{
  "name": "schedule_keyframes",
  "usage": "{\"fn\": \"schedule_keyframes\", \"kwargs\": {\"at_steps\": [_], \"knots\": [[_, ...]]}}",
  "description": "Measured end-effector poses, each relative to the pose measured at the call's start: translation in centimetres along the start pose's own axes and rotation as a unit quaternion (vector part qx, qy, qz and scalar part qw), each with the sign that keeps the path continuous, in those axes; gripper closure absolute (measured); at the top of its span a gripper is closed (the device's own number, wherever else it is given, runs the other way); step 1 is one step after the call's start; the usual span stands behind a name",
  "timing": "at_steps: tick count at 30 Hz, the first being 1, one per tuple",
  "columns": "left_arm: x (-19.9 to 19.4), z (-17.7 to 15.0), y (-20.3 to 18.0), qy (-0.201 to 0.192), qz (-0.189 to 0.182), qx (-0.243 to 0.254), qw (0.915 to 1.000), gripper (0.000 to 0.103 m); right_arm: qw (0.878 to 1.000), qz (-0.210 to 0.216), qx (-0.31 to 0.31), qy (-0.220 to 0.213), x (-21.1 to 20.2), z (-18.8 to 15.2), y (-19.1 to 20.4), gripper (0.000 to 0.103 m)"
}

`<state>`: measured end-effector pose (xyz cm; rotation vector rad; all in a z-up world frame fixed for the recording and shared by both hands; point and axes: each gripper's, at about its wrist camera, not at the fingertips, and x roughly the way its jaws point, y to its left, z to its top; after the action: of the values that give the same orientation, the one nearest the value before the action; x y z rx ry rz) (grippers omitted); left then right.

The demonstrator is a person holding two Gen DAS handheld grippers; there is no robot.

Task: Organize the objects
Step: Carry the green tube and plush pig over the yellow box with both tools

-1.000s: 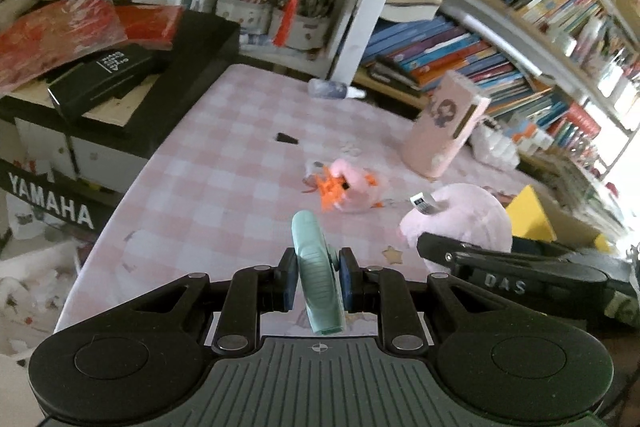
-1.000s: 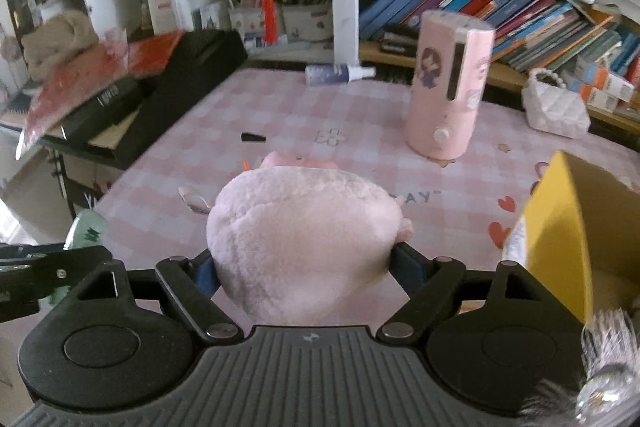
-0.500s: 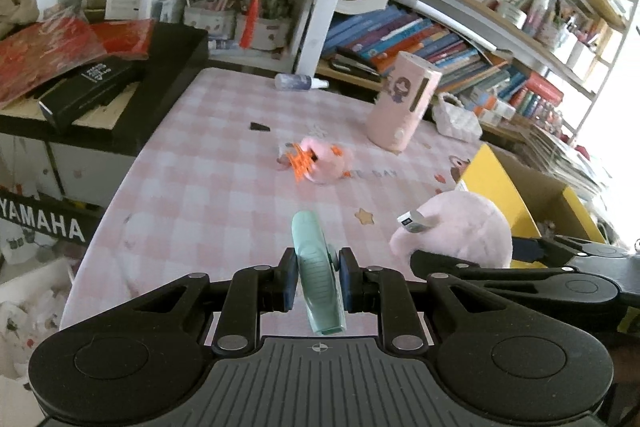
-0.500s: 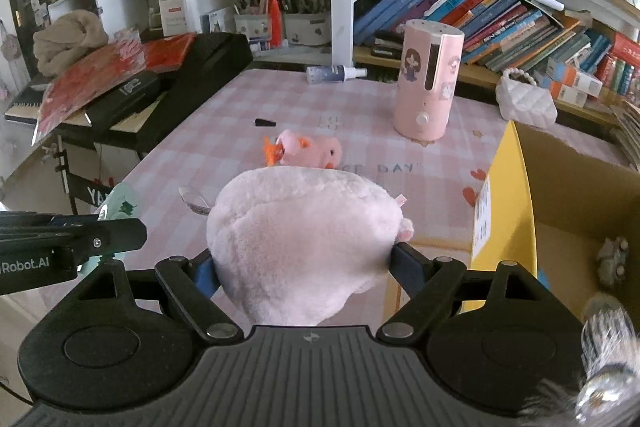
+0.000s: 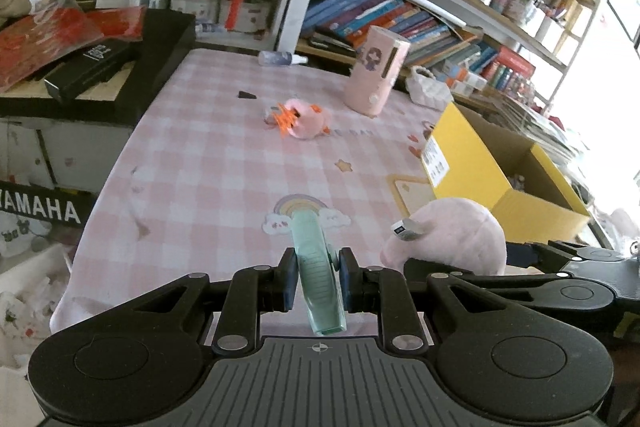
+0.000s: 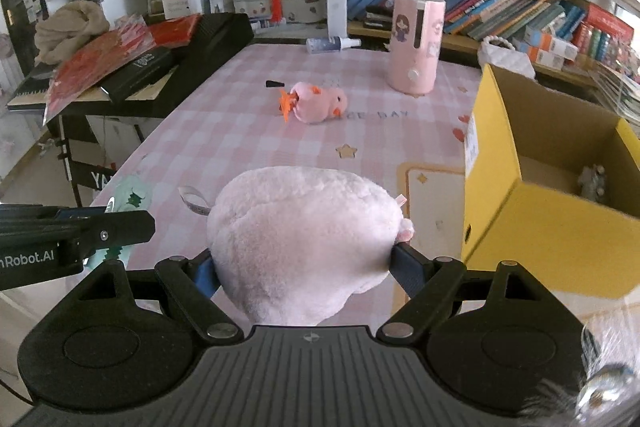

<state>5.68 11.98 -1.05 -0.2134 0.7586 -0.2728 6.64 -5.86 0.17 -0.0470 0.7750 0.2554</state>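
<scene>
Two grippers hang over the near edge of the pink checked counter [image 6: 248, 131]: the left gripper [image 5: 319, 281] pinches a flat mint-green item [image 5: 316, 259], the right gripper [image 6: 306, 267] clasps a big pink plush [image 6: 304, 239]. Right stands an open yellow box [image 6: 532, 227]. Farther off lie a small pink plush [image 6: 318, 103] and a pink cylinder [image 6: 416, 43].

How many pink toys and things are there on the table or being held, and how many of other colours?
Pink plush toys: 2, the big pink plush held in the right gripper and the small pink plush lying on the table.
Pink canister: 1, the tall pink canister.
Mint green: 1, the flat mint-green item in the left gripper.
Yellow: 1, the yellow box.
Total: 5.
</scene>
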Motion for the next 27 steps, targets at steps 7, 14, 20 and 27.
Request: {"fn": "schedule_keyframes", "kwargs": {"at_steps": [7,14,20,27], "knots": [[-1.2,-1.3,-0.3,0.005,-0.014,0.011,0.9998,0.083,1.0,-0.009,0.018,0.006,-1.7,-2.2,0.5,0.02],[-1.8,-2.4,-1.3,0.013,-0.033,0.031,0.9989,0.083,0.999,-0.026,0.041,0.004,-3.3,-4.2,0.3,0.02],[-2.1,-3.5,-2.3,0.021,-0.048,0.046,0.9976,0.083,0.997,-0.041,0.066,0.007,-4.5,-5.9,-0.3,0.02],[-2.1,-4.1,-3.5,0.029,-0.064,0.066,0.9953,0.083,0.995,-0.056,0.086,0.007,-5.7,-7.3,-1.0,0.02]]}}
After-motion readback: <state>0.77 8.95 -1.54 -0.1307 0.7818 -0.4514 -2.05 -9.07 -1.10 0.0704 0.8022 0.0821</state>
